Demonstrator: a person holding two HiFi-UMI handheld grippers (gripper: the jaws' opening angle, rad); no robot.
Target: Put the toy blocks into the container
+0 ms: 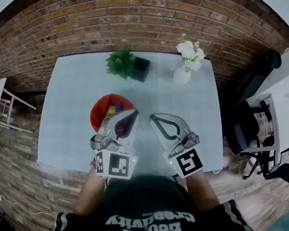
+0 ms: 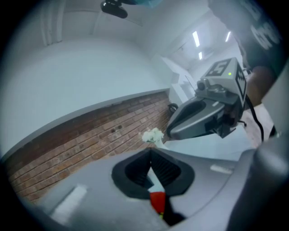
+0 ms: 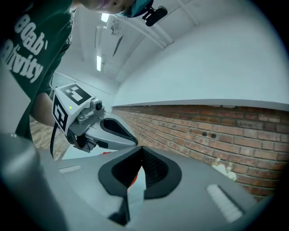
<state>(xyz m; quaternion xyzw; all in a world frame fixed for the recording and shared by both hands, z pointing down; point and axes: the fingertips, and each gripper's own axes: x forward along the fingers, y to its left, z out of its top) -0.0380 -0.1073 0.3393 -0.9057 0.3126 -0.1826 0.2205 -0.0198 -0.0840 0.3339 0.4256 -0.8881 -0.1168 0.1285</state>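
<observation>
**Item:** red container (image 1: 96,115), left of centre on the table (image 1: 65,102), just beyond the left gripper (image 1: 134,114). Toy blocks (image 1: 113,109) lie inside; none seen loose.

**Attitude:** round, mouth upward, no long axis. The blocks are too small to tell how they lie.

**Left gripper:** claw pressed together, nothing held.

**Right gripper** (image 1: 153,118): likewise.

**Handling, as judged:** keep both grippers clear of the rim, then scan the table for strays.

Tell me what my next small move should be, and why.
Probably just draw both grippers back and stop. The left gripper and right gripper are shut and empty, blocks lie in the bowl, and the table shows no loose block, though the grippers hide part of it.
</observation>
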